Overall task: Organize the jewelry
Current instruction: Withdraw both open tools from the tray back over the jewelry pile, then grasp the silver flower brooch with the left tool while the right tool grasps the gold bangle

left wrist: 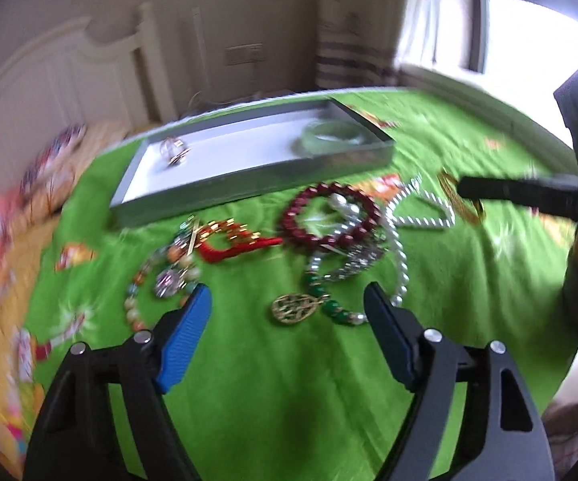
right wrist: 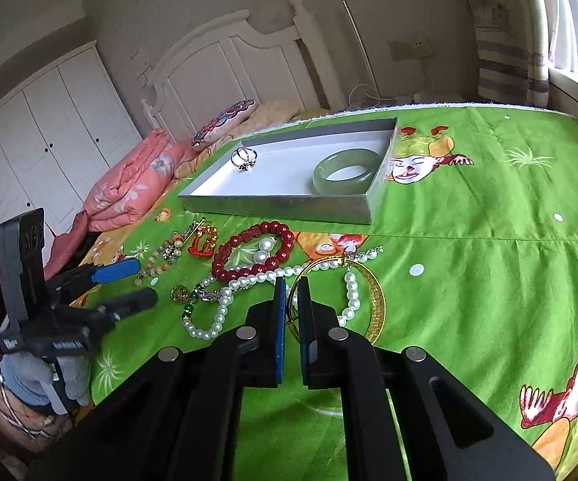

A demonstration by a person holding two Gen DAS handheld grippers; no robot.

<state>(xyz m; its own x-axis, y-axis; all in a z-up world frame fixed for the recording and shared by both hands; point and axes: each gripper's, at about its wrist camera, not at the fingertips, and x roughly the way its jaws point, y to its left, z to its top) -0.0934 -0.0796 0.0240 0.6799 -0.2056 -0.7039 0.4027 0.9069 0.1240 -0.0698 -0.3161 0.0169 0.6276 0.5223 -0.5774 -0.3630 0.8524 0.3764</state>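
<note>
The right gripper [right wrist: 292, 286] has its fingers closed on the gold bangle's [right wrist: 377, 300] thin, stiff, slippery-looking rim, beside the pearls on the bed [right wrist: 489, 208]. The left gripper [left wrist: 289, 304] hovers wide, empty.

- Bare green cloth [right wrist: 489, 220] right of the grey tray [right wrist: 280, 204] leaves open passage.
- Tangled jewellery, red bead bracelet [right wrist: 254, 250] and pearl necklace [right wrist: 224, 300], crowds the tray's near side.
- Left gripper [right wrist: 136, 284] hovers leftward, seemingly just beside that clutter.
</note>
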